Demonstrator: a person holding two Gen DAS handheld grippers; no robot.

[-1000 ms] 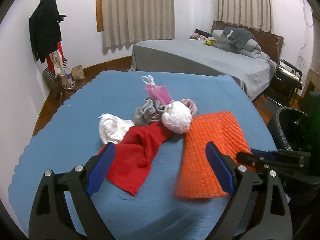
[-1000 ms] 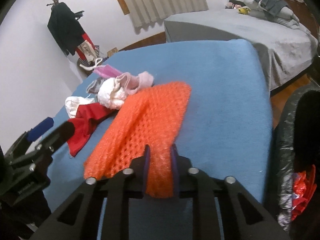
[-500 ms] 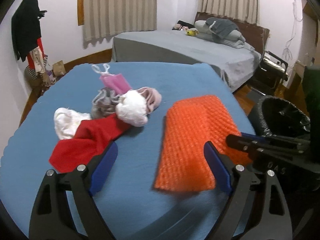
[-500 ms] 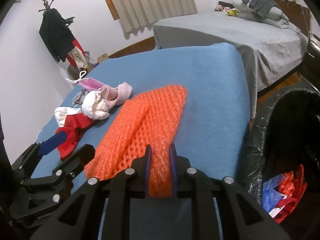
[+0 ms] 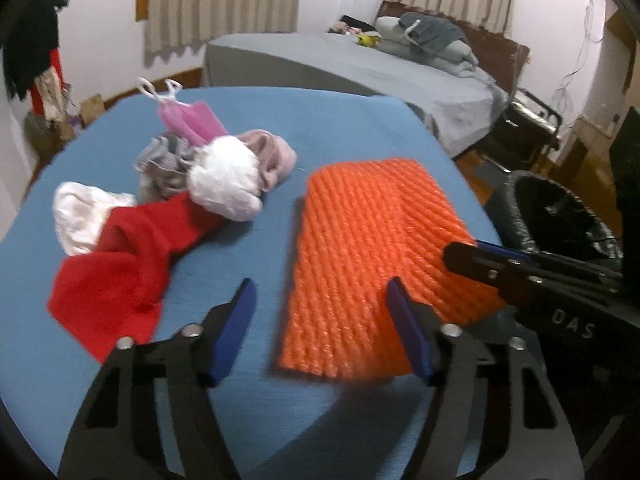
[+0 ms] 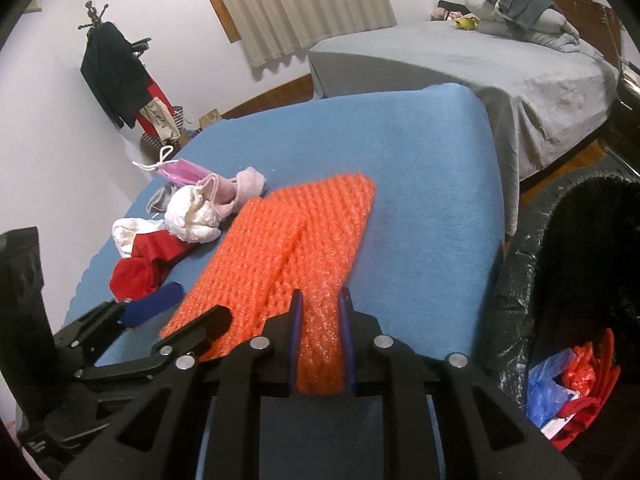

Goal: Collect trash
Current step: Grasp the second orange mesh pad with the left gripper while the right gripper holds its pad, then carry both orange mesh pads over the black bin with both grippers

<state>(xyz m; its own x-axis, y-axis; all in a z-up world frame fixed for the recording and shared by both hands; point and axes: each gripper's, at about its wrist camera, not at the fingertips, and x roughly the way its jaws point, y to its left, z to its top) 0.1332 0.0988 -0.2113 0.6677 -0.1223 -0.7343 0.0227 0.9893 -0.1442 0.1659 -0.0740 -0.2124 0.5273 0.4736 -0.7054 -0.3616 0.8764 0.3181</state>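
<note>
We hold the orange bubble wrap sheet at its near edge with our right gripper: the two blue pads are pressed close together with a fold of the sheet pinched between them. The rest of the sheet lies flat on the blue table cover, so a single pinch at one edge would probably let it hang long and drag.

This is likely why our left gripper comes to the sheet's near left corner. Its jaws are closing at this moment; the right finger is over the orange surface and the left finger is over the bare blue cover, so the corner stands between them, but the pads do not yet press on it.

The black-lined trash bin stands just beside the table on our right, with blue and red bags already inside, so we think the sheet is held on the side nearest to it for a short carry.

The other trash waits further left on the table: a red cloth, a white paper ball and a pink face mask, well apart from both grippers.
</note>
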